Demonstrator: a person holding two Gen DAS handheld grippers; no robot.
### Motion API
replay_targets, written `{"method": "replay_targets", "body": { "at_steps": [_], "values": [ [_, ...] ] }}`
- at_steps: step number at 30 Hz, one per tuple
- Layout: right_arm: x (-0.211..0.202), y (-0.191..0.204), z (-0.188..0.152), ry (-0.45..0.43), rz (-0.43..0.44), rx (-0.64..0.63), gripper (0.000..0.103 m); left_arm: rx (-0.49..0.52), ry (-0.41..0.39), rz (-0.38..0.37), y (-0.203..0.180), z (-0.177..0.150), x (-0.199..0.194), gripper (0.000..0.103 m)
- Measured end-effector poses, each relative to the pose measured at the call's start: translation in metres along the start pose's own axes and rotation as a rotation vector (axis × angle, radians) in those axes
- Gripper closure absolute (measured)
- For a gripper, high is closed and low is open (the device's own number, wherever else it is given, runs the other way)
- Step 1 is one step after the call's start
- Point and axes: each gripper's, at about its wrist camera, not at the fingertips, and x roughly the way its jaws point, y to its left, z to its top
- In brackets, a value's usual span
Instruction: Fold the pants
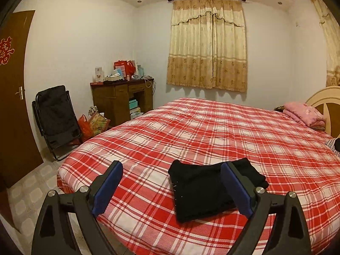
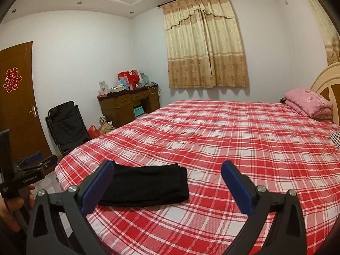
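Note:
The black pants (image 1: 201,191) lie folded into a compact rectangle near the front edge of the bed with the red plaid sheet (image 1: 191,131). My left gripper (image 1: 172,166) hovers just short of them, open wide, its blue pads clear of the cloth; the right pad only overlaps the pants in the picture. In the right wrist view the same folded pants (image 2: 144,187) sit ahead and left on the plaid sheet (image 2: 233,138). My right gripper (image 2: 167,165) is open with nothing between its fingers. The left gripper (image 2: 31,163) shows at the far left, held by a hand (image 2: 12,208).
A pink folded blanket (image 1: 303,112) lies by the headboard at the right. Beyond the bed's left edge stand a black folding chair (image 1: 57,116), bags on the floor (image 1: 93,123) and a cluttered wooden desk (image 1: 123,97). A brown door (image 1: 14,97) is at the far left.

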Motion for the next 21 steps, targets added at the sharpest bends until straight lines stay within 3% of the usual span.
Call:
{"method": "replay_targets", "body": {
  "at_steps": [21],
  "values": [
    [-0.003,0.006,0.001,-0.003,-0.017,-0.040,0.000,0.034,-0.023,0.003,-0.012,-0.003,-0.006,0.009]
  ]
}}
